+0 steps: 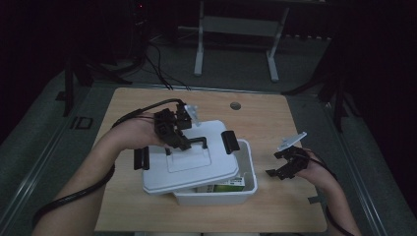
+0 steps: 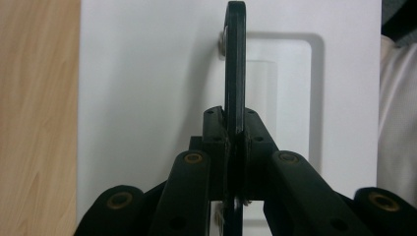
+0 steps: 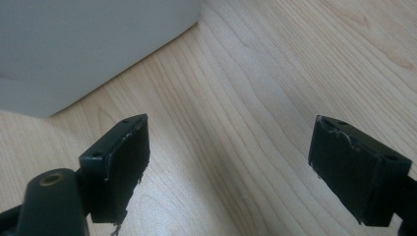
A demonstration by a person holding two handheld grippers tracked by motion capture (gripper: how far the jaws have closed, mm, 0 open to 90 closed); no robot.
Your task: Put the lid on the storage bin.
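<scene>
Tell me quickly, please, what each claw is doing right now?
Left claw: closed on the black handle of the white lid.
Right claw: open, holding nothing, over the wooden table.

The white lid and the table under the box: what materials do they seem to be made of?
The lid looks like smooth, matte white moulded plastic, judging by its rounded edges and recessed panel; its black handle seems plastic too. The table shows pale wood grain, though whether solid wood or laminate is unclear.
</scene>
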